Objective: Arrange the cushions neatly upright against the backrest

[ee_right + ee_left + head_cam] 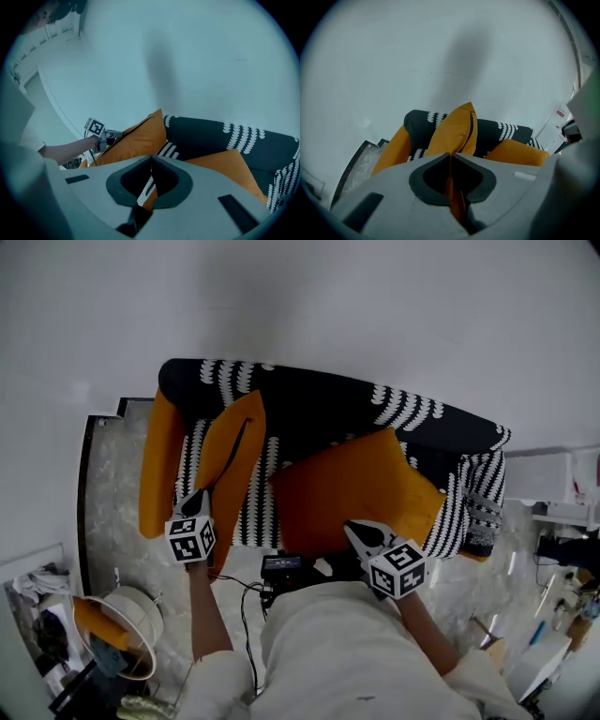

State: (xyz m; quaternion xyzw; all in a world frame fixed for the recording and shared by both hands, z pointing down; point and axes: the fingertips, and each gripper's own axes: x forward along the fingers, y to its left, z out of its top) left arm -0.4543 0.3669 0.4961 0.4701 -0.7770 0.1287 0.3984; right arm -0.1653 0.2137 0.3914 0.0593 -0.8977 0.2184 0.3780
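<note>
Checker: cushions, where are they?

Operator: Two, both on my black fabric sofa with the white chain print (319, 404). The zipped orange fabric cushion (234, 451) stands on edge at the left of the seat, top corner up by the backrest, near the orange padded armrest (159, 460). The plain orange fabric cushion (352, 488) lies tilted across the right of the seat, with its far corner against the backrest.

Checker: left claw?

Operator: My left claw (199, 495) is clamped on the zipped orange fabric cushion at its near lower edge. In the left gripper view I see orange cloth pinched in the slit.

Checker: right one?

Operator: My right claw (356, 532) is closed too, on the near edge of the plain orange fabric cushion. Orange cloth sits in the slot behind the tips, with patterned seat beyond.

Checker: are the cushions touching?

Operator: I can't tell. A strip of patterned seat shows between them at the front.

Checker: surroundings?

Operator: White wall (375, 296) behind the sofa, grey marbled floor (112, 484) on the left.
</note>
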